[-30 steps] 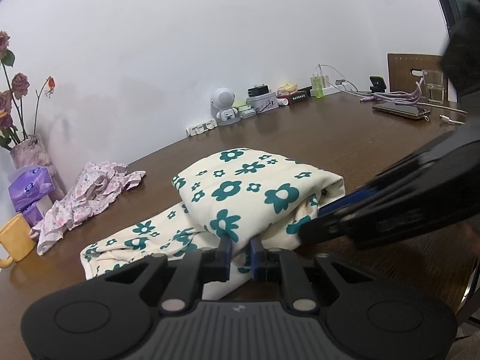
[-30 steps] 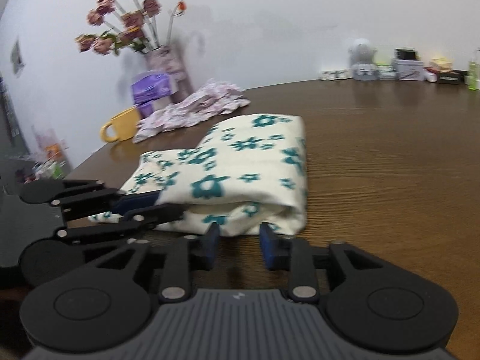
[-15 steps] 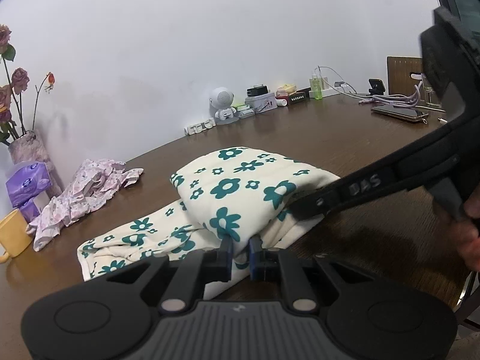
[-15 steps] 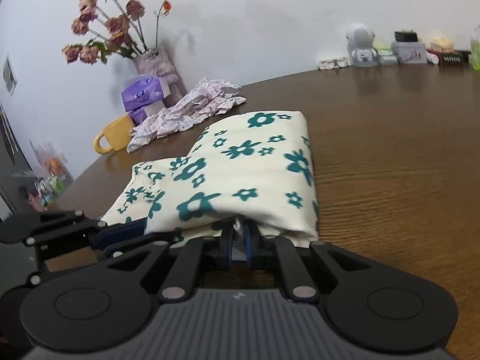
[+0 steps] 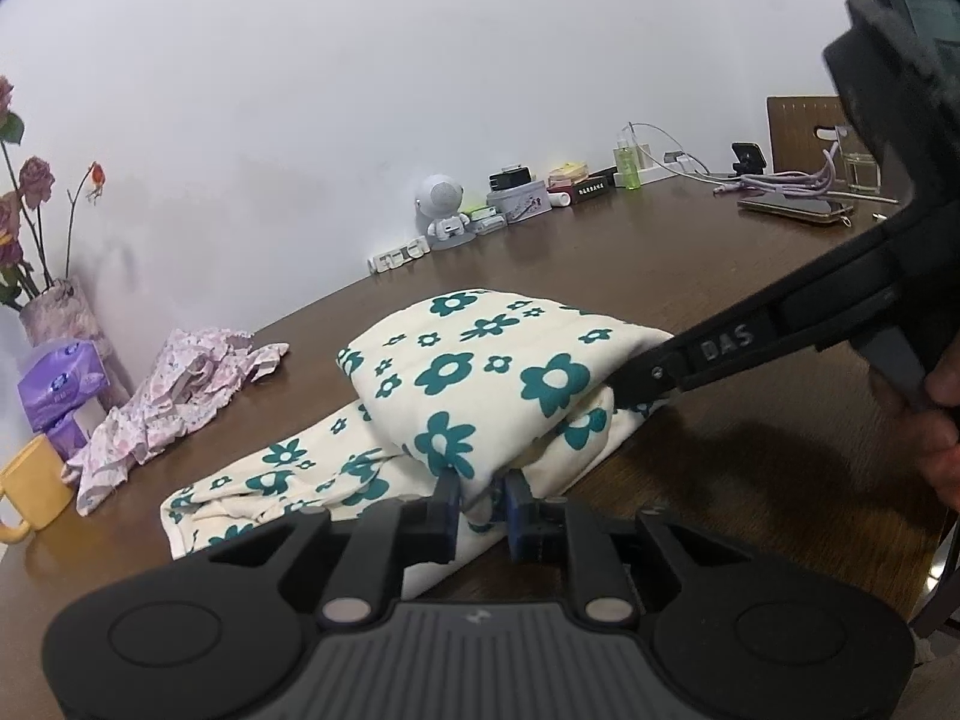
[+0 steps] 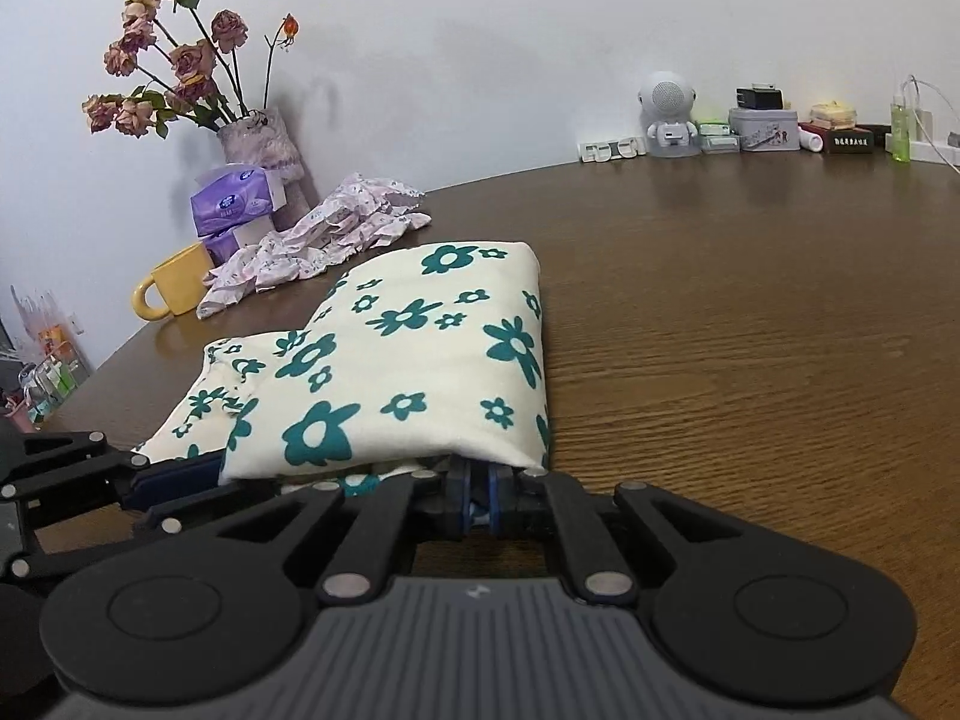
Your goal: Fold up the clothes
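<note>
A cream garment with teal flowers (image 5: 480,372) lies folded over itself on the brown table (image 5: 690,276). At its near edge my left gripper (image 5: 481,501) has a bunch of the cloth between its blue pads, and the jaws are opening. In the right wrist view my right gripper (image 6: 477,504) is shut on the garment (image 6: 390,372) at the near right corner, under the top layer. The right gripper (image 5: 624,384) also reaches in from the right in the left wrist view. The left gripper (image 6: 180,480) shows at the garment's left edge.
A crumpled pink garment (image 6: 324,234), a yellow mug (image 6: 174,288), purple tissue packs (image 6: 237,204) and a vase of dried roses (image 6: 258,138) stand at the far left. Small items line the wall (image 6: 762,126). A phone (image 5: 792,207) and cables lie far right. A hand (image 5: 936,420) holds the right gripper.
My right gripper went from open in front of the garment to shut on its near edge. The left pads now stand slightly wider apart on the cloth.
</note>
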A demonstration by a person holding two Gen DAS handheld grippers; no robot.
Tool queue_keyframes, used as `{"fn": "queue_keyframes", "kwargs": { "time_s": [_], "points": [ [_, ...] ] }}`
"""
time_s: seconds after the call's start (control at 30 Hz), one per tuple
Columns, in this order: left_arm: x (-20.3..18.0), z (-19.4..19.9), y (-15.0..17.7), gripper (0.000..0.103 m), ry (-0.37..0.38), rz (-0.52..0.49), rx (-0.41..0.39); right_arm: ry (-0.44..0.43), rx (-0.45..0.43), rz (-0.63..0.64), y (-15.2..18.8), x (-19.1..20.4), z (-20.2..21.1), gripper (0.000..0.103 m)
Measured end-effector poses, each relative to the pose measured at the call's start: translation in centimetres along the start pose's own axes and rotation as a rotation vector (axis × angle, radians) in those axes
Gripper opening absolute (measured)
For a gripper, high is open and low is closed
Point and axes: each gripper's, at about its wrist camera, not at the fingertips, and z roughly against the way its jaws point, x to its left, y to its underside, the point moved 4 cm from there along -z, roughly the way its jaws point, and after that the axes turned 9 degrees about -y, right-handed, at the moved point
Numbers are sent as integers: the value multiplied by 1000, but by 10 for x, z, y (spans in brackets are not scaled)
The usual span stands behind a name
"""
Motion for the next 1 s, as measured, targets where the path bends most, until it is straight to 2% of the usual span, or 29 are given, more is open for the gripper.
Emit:
{"fn": "queue_keyframes", "kwargs": {
  "time_s": [0.23,0.43,0.67,0.8,0.93,1.0],
  "points": [
    [0,-2,-1,15,4,8,7,-32,8,31,7,8,20,9],
    [2,1,-3,10,1,11,-12,-95,72,70,4,20,-2,9],
    [2,-1,-2,10,7,19,-5,-85,46,39,-3,19,-16,6],
    [0,0,1,10,-2,5,-1,-86,24,5,-3,15,-10,7],
    [0,-3,3,10,3,12,24,18,1,20,-1,4,-7,6],
    [0,-3,3,11,1,10,23,-3,-7,-22,-1,-4,-5,6]
  ]
}}
